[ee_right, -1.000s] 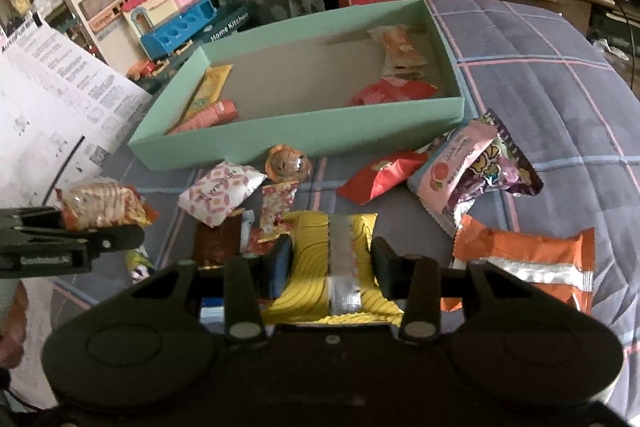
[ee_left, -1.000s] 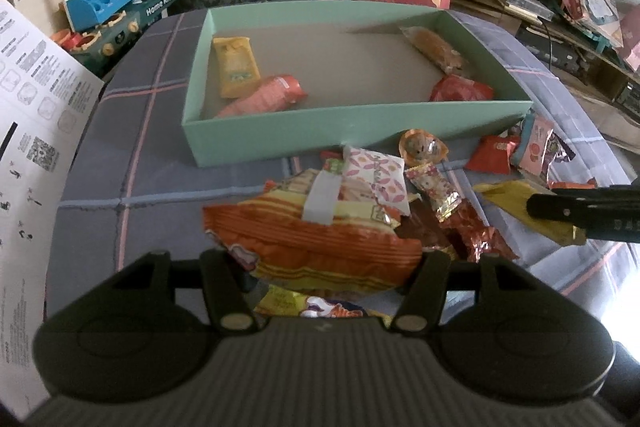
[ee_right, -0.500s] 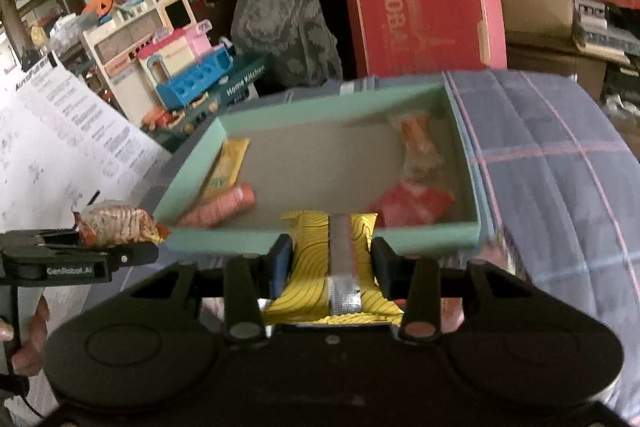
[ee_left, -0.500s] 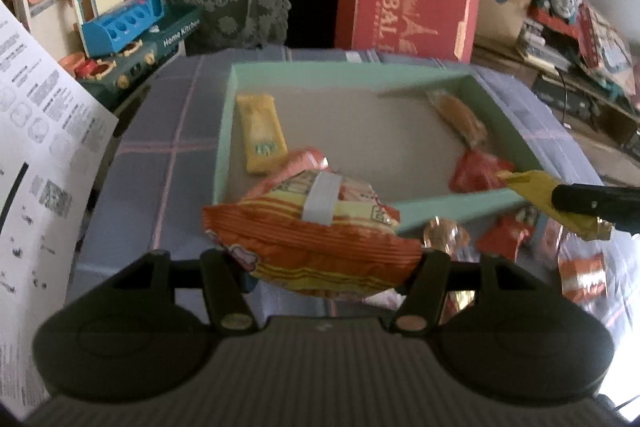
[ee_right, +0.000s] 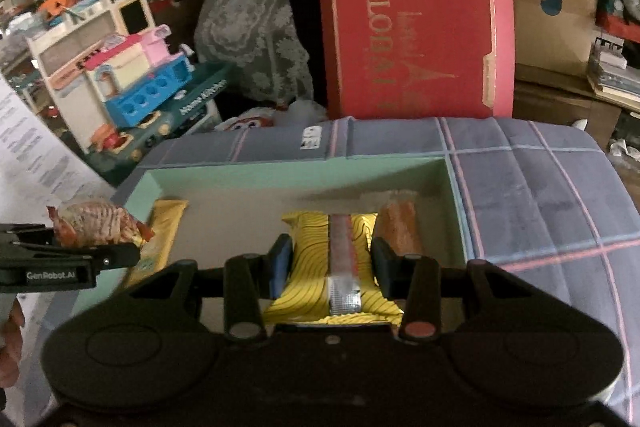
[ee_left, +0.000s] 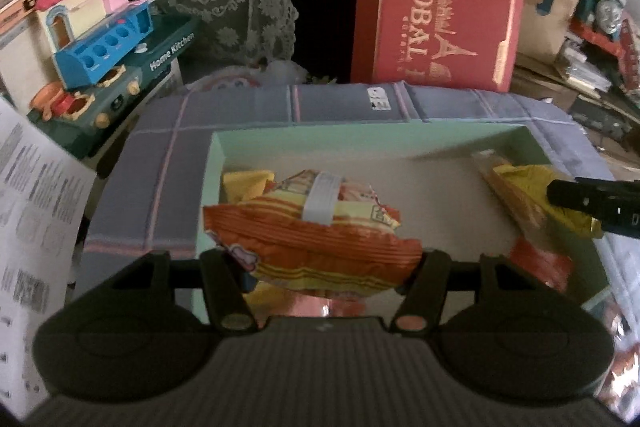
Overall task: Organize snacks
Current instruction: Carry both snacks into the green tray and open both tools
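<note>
Here, nearest the lens, the left gripper [ee_left: 320, 259] pinches an orange and yellow snack bag [ee_left: 316, 239] across its width, the bag bulging between the two fingers and hanging over the near left part of the green box [ee_left: 212, 163]. The right gripper [ee_right: 330, 263] pinches a yellow packet with black wavy lines [ee_right: 320, 259] by its sides, held over the box's near middle; a silvery seam runs down the packet.

Inside the box, on its brown floor, a yellow bar [ee_right: 164, 231] lies along the left wall, partly hidden behind the orange bag in the left view. An orange wrapped snack [ee_right: 400, 227] lies near the right wall, just beside the held yellow packet, and a red packet [ee_left: 540, 263] sits at the near right corner.

The box rests on a grey-blue checked cloth [ee_right: 540, 195]. Beyond it stands a red carton [ee_right: 416, 23], with a toy kitchen set [ee_left: 96, 39] to the far left.
</note>
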Action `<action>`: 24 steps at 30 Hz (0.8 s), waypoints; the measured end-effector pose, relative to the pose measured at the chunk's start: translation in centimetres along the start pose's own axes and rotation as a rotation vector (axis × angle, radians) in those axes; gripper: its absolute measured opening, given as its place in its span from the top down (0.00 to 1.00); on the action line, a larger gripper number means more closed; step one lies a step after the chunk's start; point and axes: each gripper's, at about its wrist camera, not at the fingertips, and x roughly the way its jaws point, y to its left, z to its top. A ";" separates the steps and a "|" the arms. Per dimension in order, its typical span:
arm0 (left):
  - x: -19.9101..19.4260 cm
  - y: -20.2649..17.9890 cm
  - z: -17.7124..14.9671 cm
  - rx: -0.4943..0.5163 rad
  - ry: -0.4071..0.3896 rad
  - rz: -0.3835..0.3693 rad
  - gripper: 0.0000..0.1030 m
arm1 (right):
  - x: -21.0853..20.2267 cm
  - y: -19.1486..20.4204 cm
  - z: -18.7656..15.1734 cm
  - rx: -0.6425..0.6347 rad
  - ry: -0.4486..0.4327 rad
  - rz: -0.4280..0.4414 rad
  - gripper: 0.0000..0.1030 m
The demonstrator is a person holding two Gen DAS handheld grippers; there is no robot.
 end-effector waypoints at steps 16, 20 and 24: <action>9.7 -0.1 3.1 0.005 0.051 0.098 0.15 | 9.6 -0.2 1.6 -0.045 0.055 -0.053 0.52; 9.6 -0.4 2.2 0.033 0.052 0.123 0.09 | 8.9 0.0 1.3 -0.040 0.051 -0.042 0.24; 8.6 -0.3 1.9 0.022 0.056 0.117 0.05 | 7.7 0.2 1.2 -0.046 0.036 -0.040 0.13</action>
